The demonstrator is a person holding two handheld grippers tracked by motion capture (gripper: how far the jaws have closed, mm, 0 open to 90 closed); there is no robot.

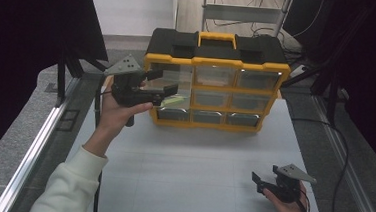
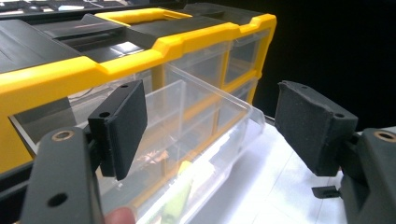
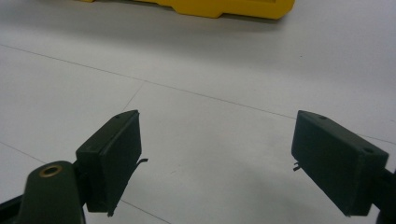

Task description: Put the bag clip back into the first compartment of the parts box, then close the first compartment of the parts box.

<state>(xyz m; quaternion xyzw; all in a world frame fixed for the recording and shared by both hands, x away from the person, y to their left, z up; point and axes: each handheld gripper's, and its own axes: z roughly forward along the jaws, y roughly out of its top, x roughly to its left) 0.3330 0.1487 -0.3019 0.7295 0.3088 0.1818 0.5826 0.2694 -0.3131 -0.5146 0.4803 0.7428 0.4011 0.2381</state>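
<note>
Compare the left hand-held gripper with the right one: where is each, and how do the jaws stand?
The left hand-held gripper is raised at the organizer's pulled-out clear drawer; the right hand-held gripper sits low over the bare table, far from the organizer. Both have open jaws gripping nothing.

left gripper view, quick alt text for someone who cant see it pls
The left gripper, with its black fingers spread apart, faces a clear plastic drawer pulled partway out of a yellow and black organizer box. A yellow-green item lies inside the drawer, and the white table shows below.
</note>
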